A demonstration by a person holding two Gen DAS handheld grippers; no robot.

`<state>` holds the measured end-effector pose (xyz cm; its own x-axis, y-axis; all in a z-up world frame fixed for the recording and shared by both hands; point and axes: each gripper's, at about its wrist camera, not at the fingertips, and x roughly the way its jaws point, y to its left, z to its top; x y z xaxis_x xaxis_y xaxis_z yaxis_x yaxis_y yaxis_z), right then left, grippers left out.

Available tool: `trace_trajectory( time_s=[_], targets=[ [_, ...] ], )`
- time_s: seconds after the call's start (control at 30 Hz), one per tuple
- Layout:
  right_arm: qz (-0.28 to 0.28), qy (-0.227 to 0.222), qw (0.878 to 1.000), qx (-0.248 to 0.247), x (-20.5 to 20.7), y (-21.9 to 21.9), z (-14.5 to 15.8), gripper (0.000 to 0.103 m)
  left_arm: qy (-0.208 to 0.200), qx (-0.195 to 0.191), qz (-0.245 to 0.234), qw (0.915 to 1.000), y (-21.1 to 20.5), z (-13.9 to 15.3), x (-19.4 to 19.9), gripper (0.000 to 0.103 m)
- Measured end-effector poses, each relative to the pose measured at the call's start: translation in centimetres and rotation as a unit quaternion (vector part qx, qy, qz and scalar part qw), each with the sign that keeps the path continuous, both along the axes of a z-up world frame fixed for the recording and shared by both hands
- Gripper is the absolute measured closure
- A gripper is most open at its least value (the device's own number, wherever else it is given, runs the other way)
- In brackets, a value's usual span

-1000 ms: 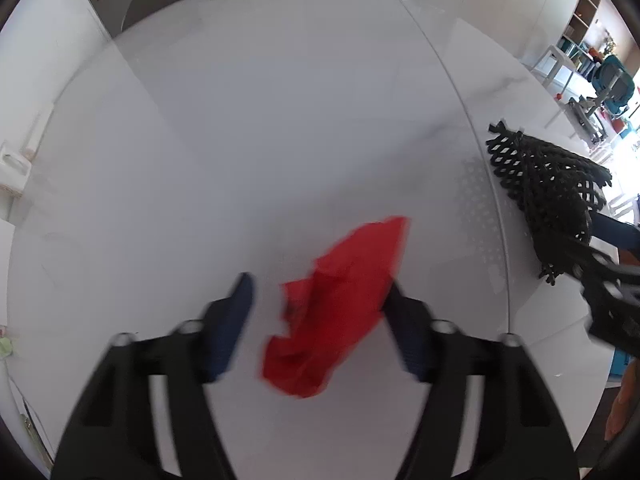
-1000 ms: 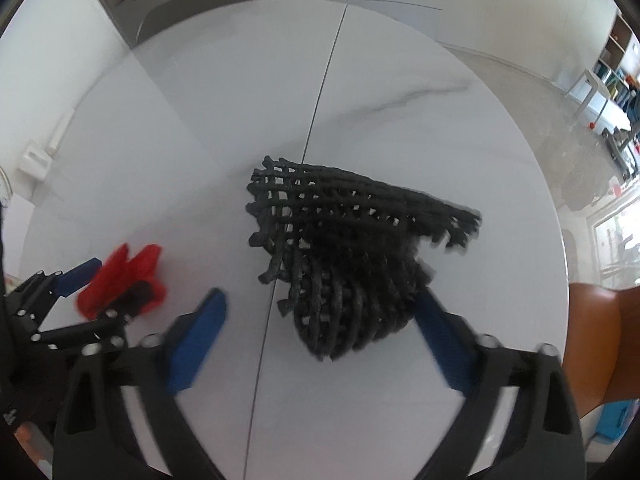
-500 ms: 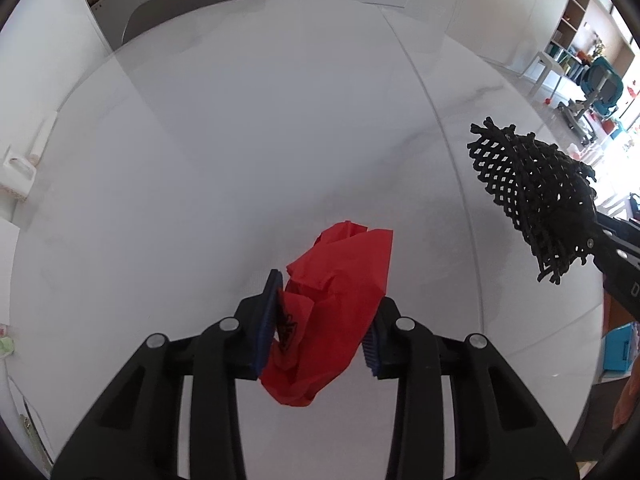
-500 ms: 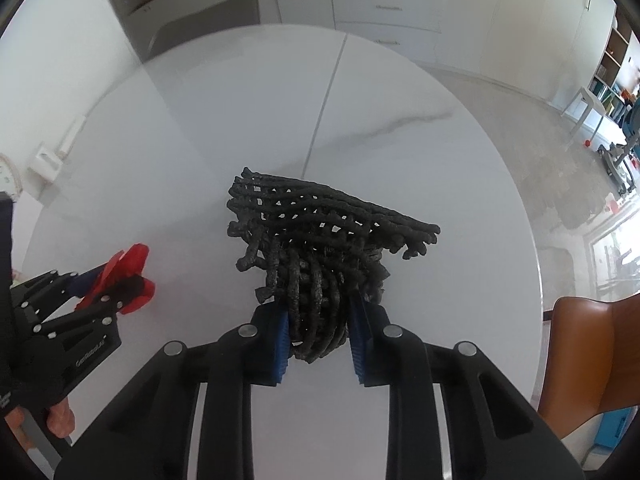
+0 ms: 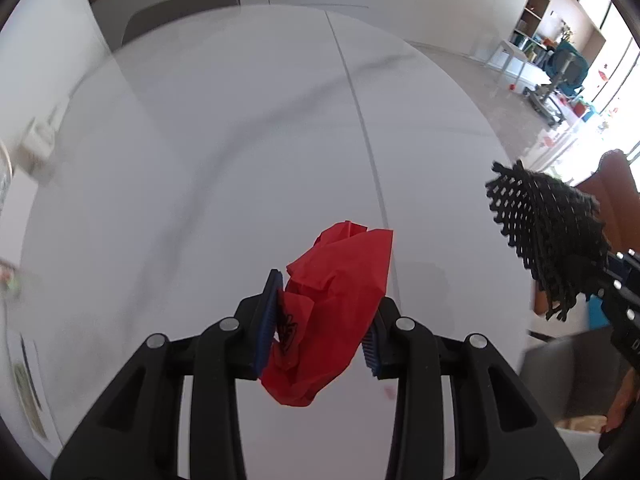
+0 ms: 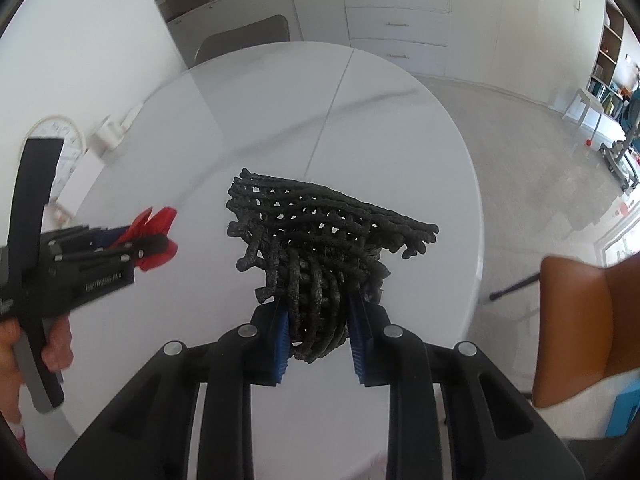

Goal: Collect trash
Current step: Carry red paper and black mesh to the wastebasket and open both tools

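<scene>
The left gripper is clenched on a crumpled red wrapper, its two ribbed blue pads pressing in from either side. The wrapper is thin, glossy and creased, with a patch of black print near the left pad; it bulges out above and below the grip and hangs clear of the surface. From the right wrist view the same gripper enters from the left edge, a person's hand around its black handle, with red folds poking out past its fingertips.

The right gripper is clamped on a piece of black foam netting. This netting is a soft, open mesh of thick, rough strands; the pinched end is bunched into a narrow bundle between the blue pads, and the free end fans out wide and flat like a spread skirt, its edge ragged with cut strand ends. It too is held above the surface, not resting on it.

Below both grippers lies a round white table, smooth and shiny, with faint grey marble veining and a thin straight seam running across its middle. In the left wrist view the netting appears beyond the table's right edge.

A grey chair back stands at the far edge. An orange-brown chair sits off the right edge. White cabinets with drawers line the far wall.
</scene>
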<state>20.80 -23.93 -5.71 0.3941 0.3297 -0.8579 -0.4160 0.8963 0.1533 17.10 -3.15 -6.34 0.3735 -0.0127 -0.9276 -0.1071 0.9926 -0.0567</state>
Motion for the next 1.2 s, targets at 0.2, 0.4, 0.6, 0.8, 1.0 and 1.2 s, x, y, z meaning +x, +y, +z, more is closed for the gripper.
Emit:
trace_trajectory(
  time_s=[0.2, 0.4, 0.6, 0.8, 1.0, 1.2],
  targets=[
    [0.003, 0.017, 1.0, -0.003, -8.5, -5.2, 0.0, 0.077, 0.028, -0.012, -0.009, 0.9995, -3.2, -0.7, -8.2, 0.068],
    [0.006, 0.062, 0.998, 0.003, -15.2, -9.7, -2.3, 0.076, 0.057, -0.028, -0.013, 0.9979, -6.7, -2.0, -14.6, 0.068],
    [0.022, 0.113, 0.993, -0.01, -20.1, -12.6, -6.2, 0.075, 0.08, -0.04, -0.011, 0.9959, -10.2, -3.2, -17.8, 0.068],
    [0.054, 0.124, 0.99, -0.042, -21.7, -12.2, -10.1, 0.073, 0.09, -0.039, -0.022, 0.995, -13.5, -4.0, -18.0, 0.068],
    [0.07, 0.121, 0.988, -0.059, -22.0, -10.7, -13.3, 0.066, 0.082, -0.035, -0.035, 0.9954, -15.8, -4.0, -18.0, 0.068],
    [0.07, 0.138, 0.986, -0.063, -21.7, -10.3, -15.6, 0.035, 0.08, -0.029, -0.051, 0.995, -16.8, -4.3, -19.5, 0.068]
  ],
)
